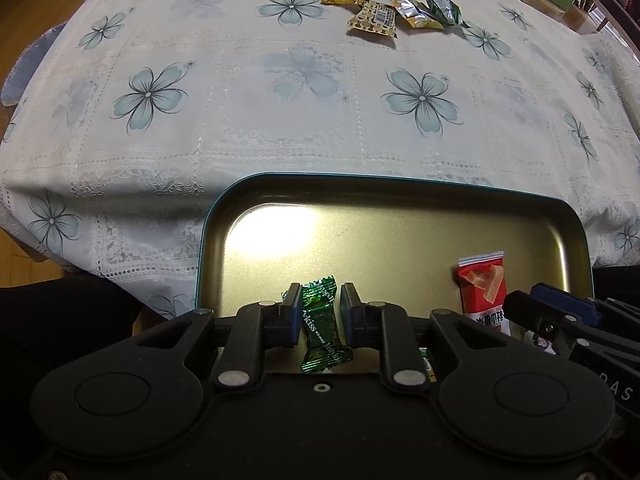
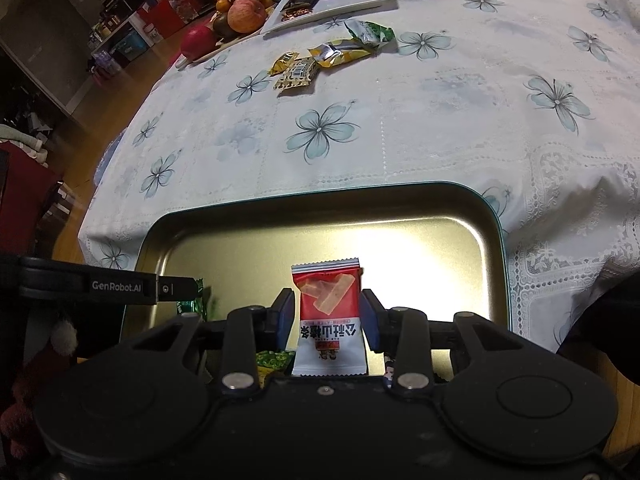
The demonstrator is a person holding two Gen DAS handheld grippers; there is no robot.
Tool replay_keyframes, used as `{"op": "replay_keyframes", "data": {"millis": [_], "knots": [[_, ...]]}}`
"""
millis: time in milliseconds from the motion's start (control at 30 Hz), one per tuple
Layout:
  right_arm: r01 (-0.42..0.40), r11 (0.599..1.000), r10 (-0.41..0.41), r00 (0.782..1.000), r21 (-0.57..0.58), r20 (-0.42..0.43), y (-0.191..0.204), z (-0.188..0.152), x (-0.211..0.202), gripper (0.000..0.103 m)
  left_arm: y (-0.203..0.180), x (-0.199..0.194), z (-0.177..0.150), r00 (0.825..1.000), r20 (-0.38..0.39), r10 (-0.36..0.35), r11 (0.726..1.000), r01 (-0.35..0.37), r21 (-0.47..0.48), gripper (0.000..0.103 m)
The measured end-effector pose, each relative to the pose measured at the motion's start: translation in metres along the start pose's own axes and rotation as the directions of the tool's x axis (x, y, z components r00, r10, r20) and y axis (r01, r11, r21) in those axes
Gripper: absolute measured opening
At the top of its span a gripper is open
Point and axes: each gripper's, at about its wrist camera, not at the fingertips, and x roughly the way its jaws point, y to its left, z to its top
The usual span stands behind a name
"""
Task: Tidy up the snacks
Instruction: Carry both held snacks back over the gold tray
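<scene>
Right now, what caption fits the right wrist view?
Right tool straddling a red snack packet over the tray.

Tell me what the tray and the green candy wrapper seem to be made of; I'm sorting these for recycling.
The tray looks like thin painted or lacquered metal: a gold, satin inside that throws back a broad glare, with a rolled teal rim. The green candy wrapper looks like metallised foil or plastic film: glossy, creased, with crimped, twisted ends. Which of the two cannot be told.

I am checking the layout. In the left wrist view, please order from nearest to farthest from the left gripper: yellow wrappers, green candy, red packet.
1. green candy, between the left gripper fingers.
2. red packet, right, in the tin.
3. yellow wrappers, far across the tablecloth.
</scene>
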Motion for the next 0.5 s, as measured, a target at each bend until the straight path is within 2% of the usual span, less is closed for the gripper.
{"op": "replay_keyframes", "data": {"millis": [500], "knots": [[0.009,1.000,-0.009,1.000,0.002,-0.025,-0.0008,-0.0005,0.0032,0.039,0.0012,0.0004,-0.0009,1.000,-0.011,0.004,1.000,-0.004,-0.001,0.029]]}}
